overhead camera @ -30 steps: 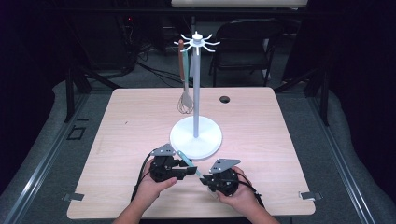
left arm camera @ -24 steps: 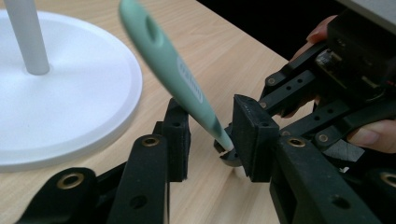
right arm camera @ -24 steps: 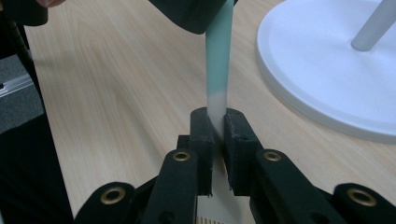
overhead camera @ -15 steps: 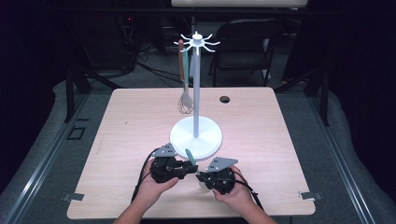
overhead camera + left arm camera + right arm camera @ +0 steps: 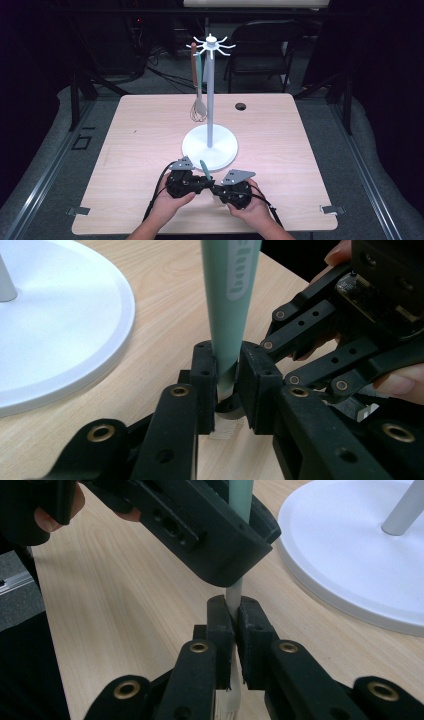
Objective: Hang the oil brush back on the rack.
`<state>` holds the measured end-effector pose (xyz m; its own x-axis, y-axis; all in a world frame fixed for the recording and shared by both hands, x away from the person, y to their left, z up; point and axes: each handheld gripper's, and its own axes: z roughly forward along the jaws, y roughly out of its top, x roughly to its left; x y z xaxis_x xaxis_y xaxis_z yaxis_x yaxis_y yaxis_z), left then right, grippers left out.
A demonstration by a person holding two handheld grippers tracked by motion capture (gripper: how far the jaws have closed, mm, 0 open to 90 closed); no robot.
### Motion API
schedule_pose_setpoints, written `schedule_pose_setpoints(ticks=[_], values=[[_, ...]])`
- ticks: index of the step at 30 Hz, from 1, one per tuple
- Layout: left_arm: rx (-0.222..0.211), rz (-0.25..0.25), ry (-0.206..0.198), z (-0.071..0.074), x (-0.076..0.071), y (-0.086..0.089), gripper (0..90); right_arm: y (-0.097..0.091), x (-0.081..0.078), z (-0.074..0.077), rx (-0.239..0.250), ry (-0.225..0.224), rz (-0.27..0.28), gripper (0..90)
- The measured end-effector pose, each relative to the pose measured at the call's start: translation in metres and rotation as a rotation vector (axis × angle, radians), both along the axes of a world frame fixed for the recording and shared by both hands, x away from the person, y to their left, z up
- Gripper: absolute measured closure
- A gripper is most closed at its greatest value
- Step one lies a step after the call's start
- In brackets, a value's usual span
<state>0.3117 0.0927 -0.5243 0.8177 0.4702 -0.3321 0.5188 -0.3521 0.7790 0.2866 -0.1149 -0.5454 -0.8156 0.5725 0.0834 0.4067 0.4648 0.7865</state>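
A brush with a teal handle (image 5: 204, 170) stands tilted between both grippers near the table's front edge. In the left gripper view, my left gripper (image 5: 227, 365) has just been closing, and its pads now press on the teal handle (image 5: 230, 305) low down. In the right gripper view, my right gripper (image 5: 232, 612) is shut on the brush's pale neck (image 5: 233, 592), with white bristles showing below the pads. From above, the left gripper (image 5: 202, 186) and right gripper (image 5: 218, 190) face each other, jaws almost touching.
A white utensil stand (image 5: 210, 145) rises just behind the grippers, its round base close to them. A whisk (image 5: 198, 110) and another utensil hang from its top hooks. A dark hole (image 5: 241, 106) marks the far tabletop. A chair (image 5: 260, 50) stands beyond the table.
The left gripper's jaws have drawn in onto the teal handle, which now sticks up between the two grippers. Both hands stay in about the same spot.
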Motion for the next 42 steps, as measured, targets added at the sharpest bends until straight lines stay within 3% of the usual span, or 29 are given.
schedule_pose_setpoints(ticks=[4, 9, 15, 23, 27, 34, 42], values=[[0.004, -0.005, -0.011, -0.002, -0.001, -0.004, 80.6, -0.001, 0.0, -0.001, -0.023, 0.014, -0.004, 84.3], [0.002, 0.01, -0.016, -0.004, 0.001, -0.008, 82.2, -0.009, 0.001, 0.0, -0.05, 0.07, -0.003, 78.6], [0.012, 0.001, -0.024, -0.005, 0.001, -0.012, 83.5, -0.028, -0.002, 0.009, -0.061, 0.072, -0.019, 76.2], [0.011, -0.004, -0.026, -0.008, 0.001, -0.017, 84.5, -0.058, -0.001, 0.006, -0.025, 0.083, -0.1, 73.5], [0.012, -0.008, -0.027, -0.008, 0.002, -0.018, 84.6, -0.062, 0.003, 0.001, -0.018, 0.078, -0.128, 71.5], [0.01, -0.007, -0.023, -0.008, 0.003, -0.017, 84.6, -0.067, 0.008, -0.004, -0.02, 0.116, -0.146, 69.1], [-0.008, -0.009, -0.009, -0.007, 0.004, -0.014, 84.7, -0.064, 0.007, -0.007, -0.081, 0.11, -0.141, 66.6]])
